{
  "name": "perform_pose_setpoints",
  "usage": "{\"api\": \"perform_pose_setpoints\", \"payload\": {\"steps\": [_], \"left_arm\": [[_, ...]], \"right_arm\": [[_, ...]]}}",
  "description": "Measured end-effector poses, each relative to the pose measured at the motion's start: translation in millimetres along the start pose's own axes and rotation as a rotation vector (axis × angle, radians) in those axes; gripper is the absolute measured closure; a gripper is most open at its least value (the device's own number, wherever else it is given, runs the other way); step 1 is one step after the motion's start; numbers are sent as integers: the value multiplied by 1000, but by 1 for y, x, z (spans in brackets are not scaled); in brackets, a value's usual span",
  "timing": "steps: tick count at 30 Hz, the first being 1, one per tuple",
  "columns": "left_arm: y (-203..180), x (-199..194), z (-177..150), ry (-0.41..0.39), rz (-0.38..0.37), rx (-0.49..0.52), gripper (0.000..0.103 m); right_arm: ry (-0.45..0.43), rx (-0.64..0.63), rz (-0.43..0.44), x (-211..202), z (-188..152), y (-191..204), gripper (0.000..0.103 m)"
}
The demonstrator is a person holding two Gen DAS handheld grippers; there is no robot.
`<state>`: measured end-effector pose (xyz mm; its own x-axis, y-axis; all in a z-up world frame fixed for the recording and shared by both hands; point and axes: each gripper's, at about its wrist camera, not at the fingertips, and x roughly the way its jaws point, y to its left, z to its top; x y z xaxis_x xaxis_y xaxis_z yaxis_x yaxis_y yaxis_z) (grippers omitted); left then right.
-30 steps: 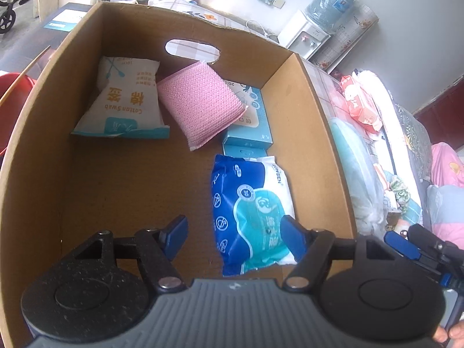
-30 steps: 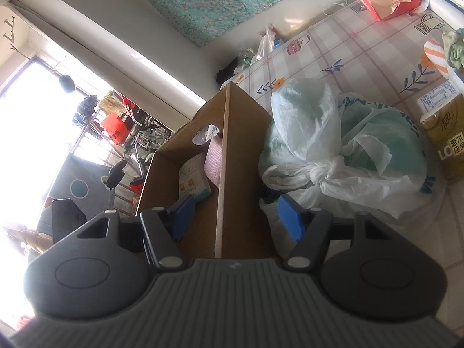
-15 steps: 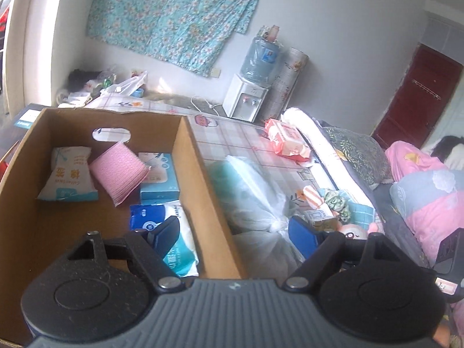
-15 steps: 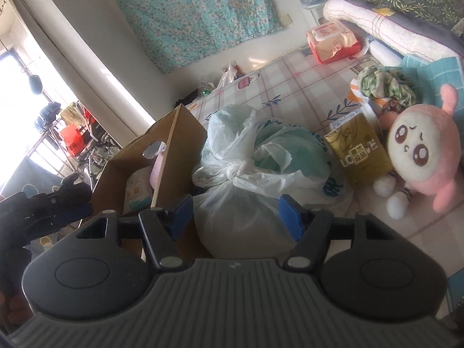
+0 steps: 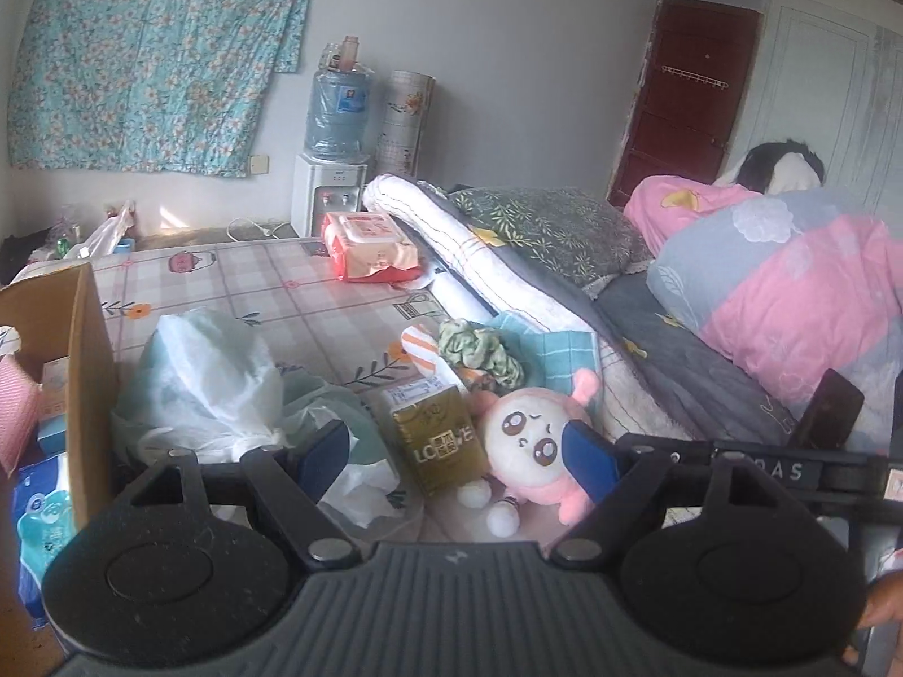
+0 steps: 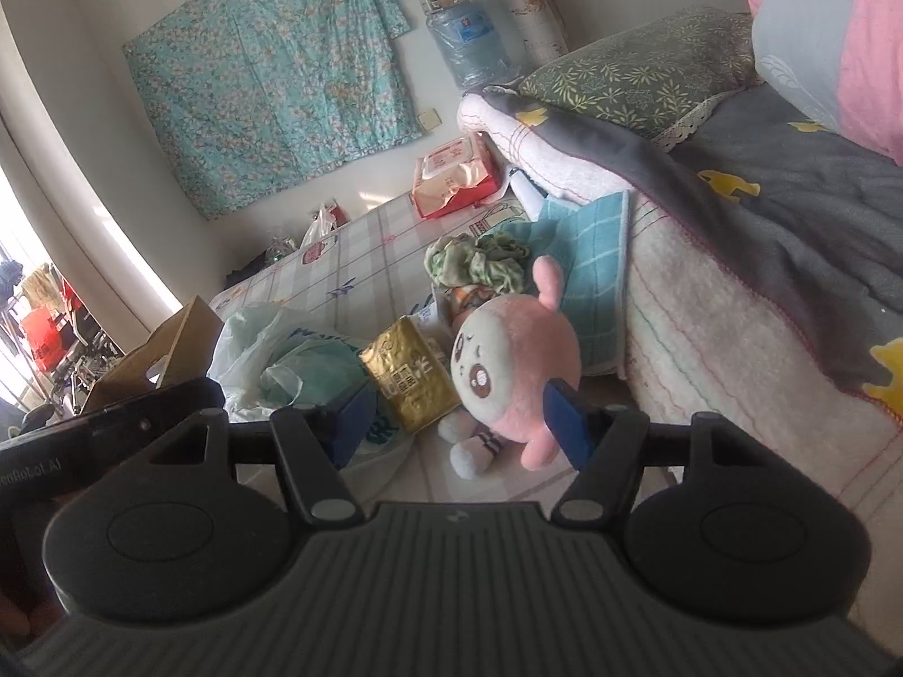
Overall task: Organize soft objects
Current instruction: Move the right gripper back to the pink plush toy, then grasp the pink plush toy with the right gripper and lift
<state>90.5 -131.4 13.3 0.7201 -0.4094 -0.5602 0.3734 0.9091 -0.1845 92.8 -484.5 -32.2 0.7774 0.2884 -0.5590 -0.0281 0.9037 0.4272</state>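
Your left tongs hang spread wide above the patterned floor mat, nothing between the blue pads; their jaws have just been widening. Below them lie a gold packet and, touching it on its right, a pink plush toy on its back, face up. Your right tongs are likewise released and empty, pointing down at the same pair from beside the bed, with the plush toy seen just behind the right pad.

Left of the gold packet sits a heap of knotted white and pale green plastic bags, pressed against the wall of a cardboard box. Inside the box, at the left edge of the left view, a pink sponge cloth, a light blue carton and a blue wipes pack show in part.

Behind the plush toy a green scrunchie lies on a folded teal checked cloth that leans against the bed. Farther back on the mat rests a red-and-white wipes pack. A water dispenser stands against the wall under a hanging floral cloth.
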Motion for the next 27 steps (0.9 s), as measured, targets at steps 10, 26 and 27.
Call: {"api": "perform_pose_setpoints", "payload": {"steps": [10,26,27], "left_arm": [[-36,84,-22,70,-92,35,19],[-39,140,-37,166,-122,22,37],[-40,140,-37,167,-127,19,38]], "right_arm": [[54,-6,41,54,47,-30,37],[260,59,88,122,31,-46,36],[259,67,89,121,31,-47,37]]}}
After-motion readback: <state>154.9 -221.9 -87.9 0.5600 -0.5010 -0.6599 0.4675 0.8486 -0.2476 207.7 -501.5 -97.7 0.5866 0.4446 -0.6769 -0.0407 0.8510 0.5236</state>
